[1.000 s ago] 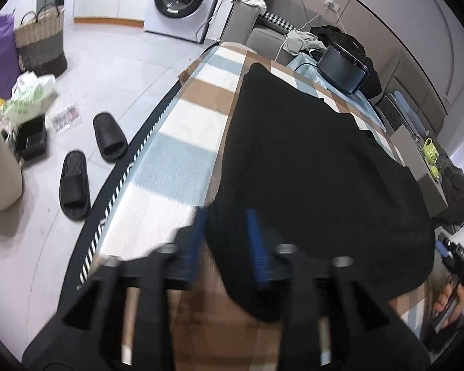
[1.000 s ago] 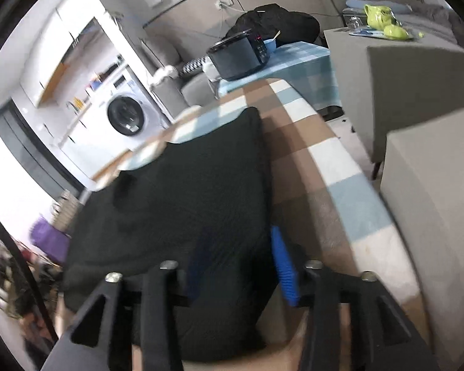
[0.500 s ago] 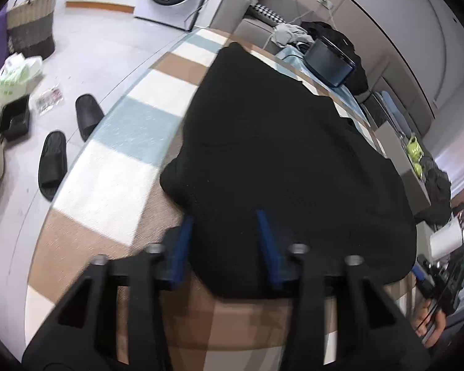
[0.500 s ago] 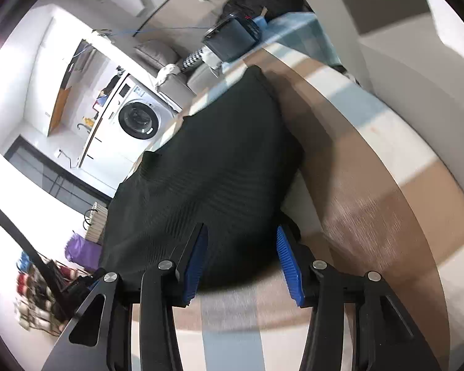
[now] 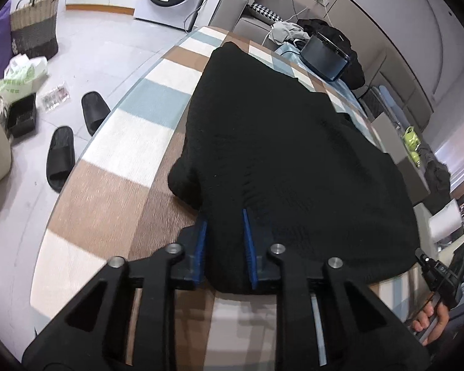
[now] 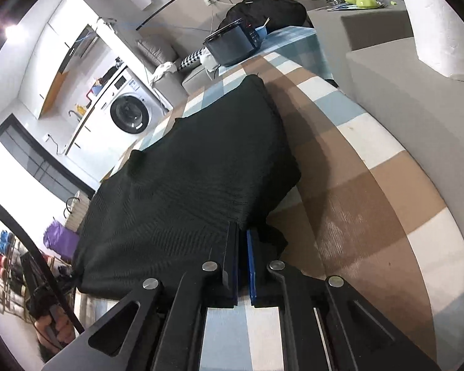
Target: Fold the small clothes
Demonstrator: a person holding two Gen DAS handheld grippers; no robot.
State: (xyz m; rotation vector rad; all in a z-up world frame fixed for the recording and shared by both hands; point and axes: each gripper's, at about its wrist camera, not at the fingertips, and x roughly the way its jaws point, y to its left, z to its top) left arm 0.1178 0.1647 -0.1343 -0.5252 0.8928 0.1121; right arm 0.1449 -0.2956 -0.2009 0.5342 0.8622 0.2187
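Both jaws just closed: left hand-held gripper (image 5: 224,241) and right hand-held gripper (image 6: 242,255) now pinch the near-edge corners of the black garment (image 5: 287,154) on the checked counter (image 5: 114,191); pinched hem hidden.

The left gripper (image 5: 224,241) is matte black, with 2 angular linkage arms filling the lower frame, triangular cut-outs, 4 round silver screws and 2 blue finger pads (image 5: 247,244). The right gripper (image 6: 242,253) has the same black frame, 4 silver screws and blue pads (image 6: 251,266).
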